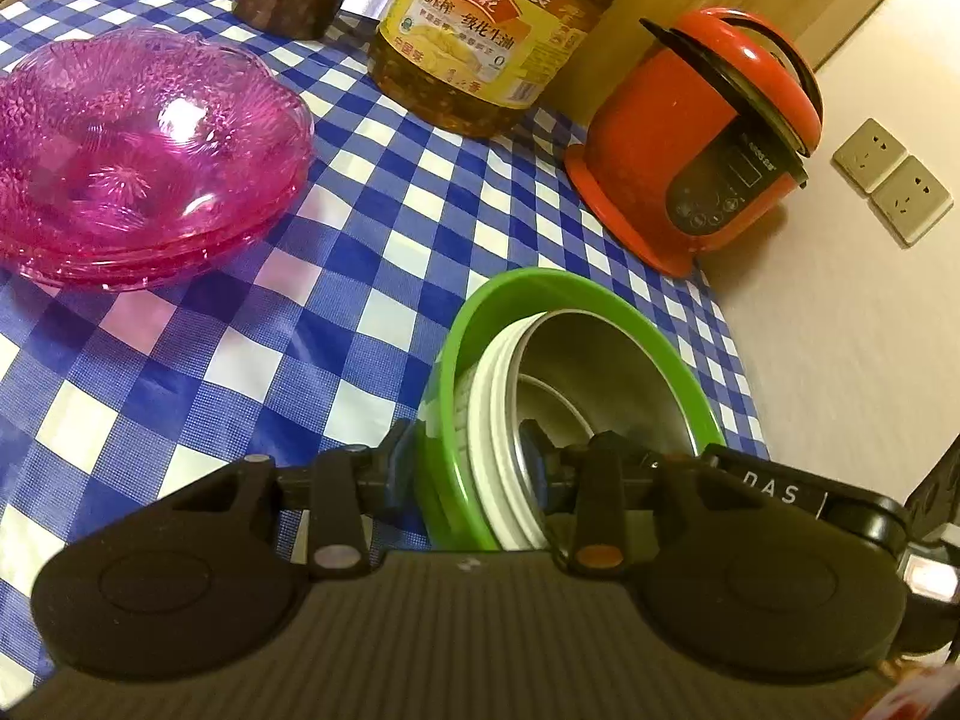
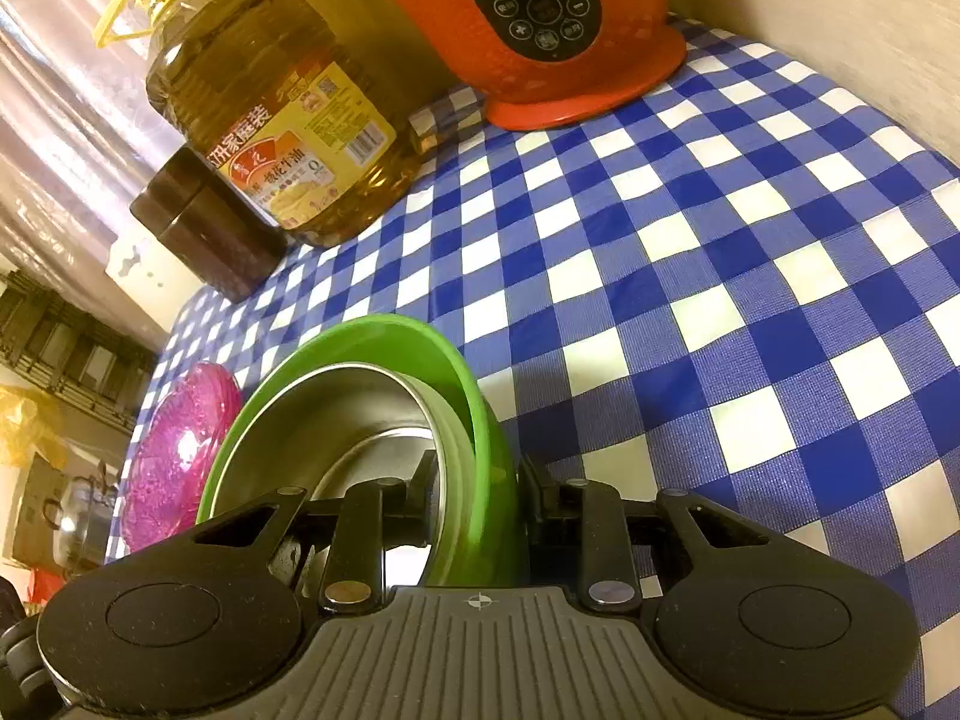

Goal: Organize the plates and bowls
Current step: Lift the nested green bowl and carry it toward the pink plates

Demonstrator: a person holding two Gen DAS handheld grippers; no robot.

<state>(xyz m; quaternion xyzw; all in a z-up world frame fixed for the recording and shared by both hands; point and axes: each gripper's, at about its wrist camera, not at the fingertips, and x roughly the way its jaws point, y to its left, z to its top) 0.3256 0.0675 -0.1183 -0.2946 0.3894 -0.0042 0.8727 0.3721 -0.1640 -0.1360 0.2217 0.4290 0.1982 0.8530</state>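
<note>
Left gripper [image 1: 474, 468]: we see its jaws part open, straddling the near rim of the bowl stack, green wall and white-and-steel rims between them; whether the pads press on it we cannot tell.
Right gripper [image 2: 474, 498]: we see it narrowly open, one finger inside the stack and one outside the green wall, closed onto that rim.
Green bowl [image 1: 570, 294]: we find it at 6 o'clock in both views, tipped up on the cloth, mouth toward the cameras; glossy and thick-rimmed.
Steel bowl [image 1: 600, 372]: nested inside the green one, with a ribbed white rim [image 1: 498, 420] along its left edge in the left view.
Cloth [image 2: 720, 240]: blue and white check under everything.
Pink bowls [image 1: 144, 144]: clear patterned glass, stacked, at 10 o'clock in the left view, well apart from the green bowl.
Oil jug [image 1: 480, 30]: 12 o'clock, yellow label.
Brown jar [image 2: 204, 222]: just beside the jug.
Cooker [image 1: 702, 138]: red, at 2 o'clock by the wall.
</note>
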